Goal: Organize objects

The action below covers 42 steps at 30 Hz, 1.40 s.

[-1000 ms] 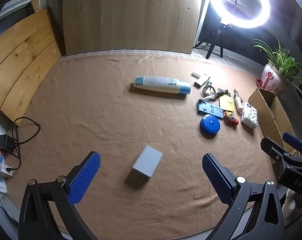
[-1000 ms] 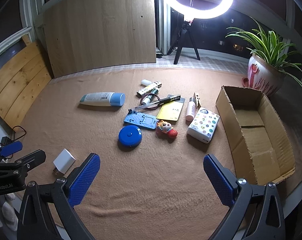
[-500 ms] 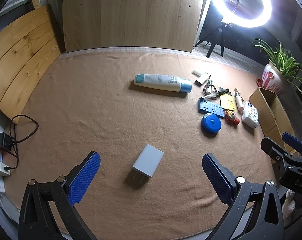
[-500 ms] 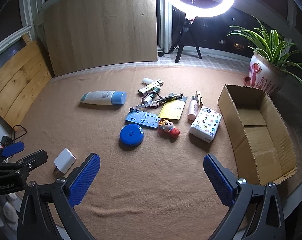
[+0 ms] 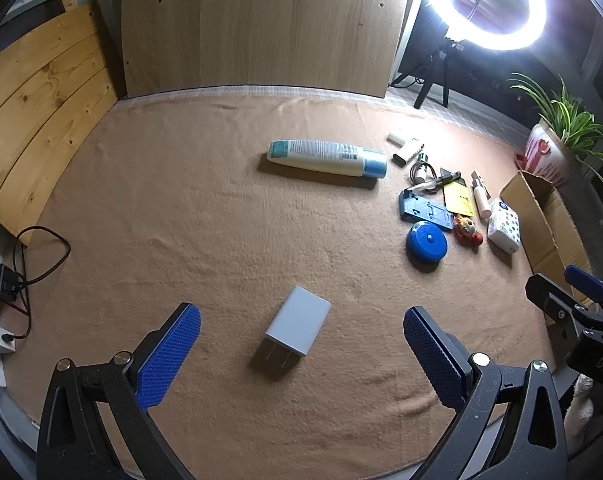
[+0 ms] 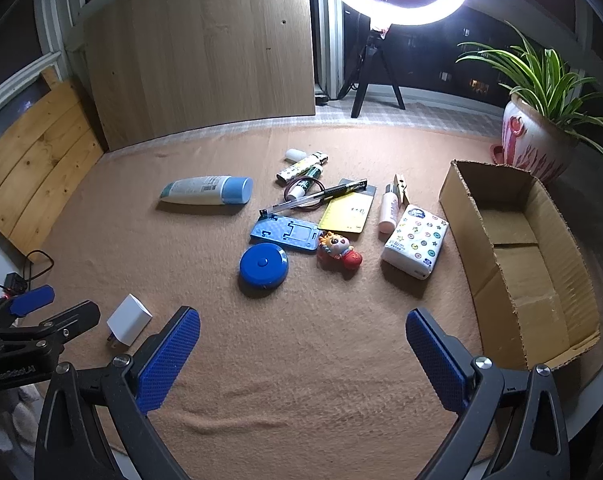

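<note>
Fingers of left gripper [image 5: 301, 354] and right gripper [image 6: 303, 356] spread wide, both empty. One white charger [image 5: 298, 326] on the mat between the left pads. Farther out: one lotion tube [image 6: 207, 190], one blue disc [image 6: 263, 265], one toy figure [image 6: 338, 251], one tissue pack [image 6: 416, 240], one cardboard box [image 6: 519, 256].

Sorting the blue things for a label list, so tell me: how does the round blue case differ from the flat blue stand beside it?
The round blue case is a thick, dark blue disc with a smooth top; the flat blue stand is a thin, lighter blue rectangle with cut-out slots. A pen lies past the stand's far edge, while the case has nothing on it. Both lie flat on the tan cloth, touching or nearly so.
</note>
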{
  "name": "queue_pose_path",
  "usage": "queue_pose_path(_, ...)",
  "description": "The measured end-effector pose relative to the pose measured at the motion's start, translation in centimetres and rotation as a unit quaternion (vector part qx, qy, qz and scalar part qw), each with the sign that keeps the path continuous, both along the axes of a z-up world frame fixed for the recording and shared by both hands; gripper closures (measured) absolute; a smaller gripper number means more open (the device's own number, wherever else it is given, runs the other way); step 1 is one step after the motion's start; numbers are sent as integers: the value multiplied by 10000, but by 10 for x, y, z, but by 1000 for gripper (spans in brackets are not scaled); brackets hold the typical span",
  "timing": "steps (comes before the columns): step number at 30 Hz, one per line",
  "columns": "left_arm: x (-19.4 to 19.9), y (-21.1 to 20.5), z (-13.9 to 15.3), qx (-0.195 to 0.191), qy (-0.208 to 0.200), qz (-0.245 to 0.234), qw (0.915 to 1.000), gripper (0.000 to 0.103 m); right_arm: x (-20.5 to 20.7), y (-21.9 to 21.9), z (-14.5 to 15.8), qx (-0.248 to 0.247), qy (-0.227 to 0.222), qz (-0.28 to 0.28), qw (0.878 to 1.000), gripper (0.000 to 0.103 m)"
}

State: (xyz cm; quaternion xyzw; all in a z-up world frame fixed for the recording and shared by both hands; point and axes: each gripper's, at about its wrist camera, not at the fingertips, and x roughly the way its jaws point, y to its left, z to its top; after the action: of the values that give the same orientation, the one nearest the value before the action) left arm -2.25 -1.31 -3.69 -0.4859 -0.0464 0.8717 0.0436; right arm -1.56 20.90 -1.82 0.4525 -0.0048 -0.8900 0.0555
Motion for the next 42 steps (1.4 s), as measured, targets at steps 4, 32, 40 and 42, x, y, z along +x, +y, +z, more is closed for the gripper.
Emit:
queue_pose_path(4,-2,-1,-3,9,-37,-7,10000,0,-1,-1,-1,-10,-21,27,10000,2)
queue_pose_path(32,3,-2,1,-156,91,55,9998,0,3,1,1,58,12,21,10000,2)
queue_pose_path(40,4,-7,-11,-169,-9,50,9998,1,5,2,-3,46,-46,35,10000,2)
queue_pose_path(42,3,-7,-15,-133,-54,26,9999,1,6,2,-5,20,-84,49,10000,2)
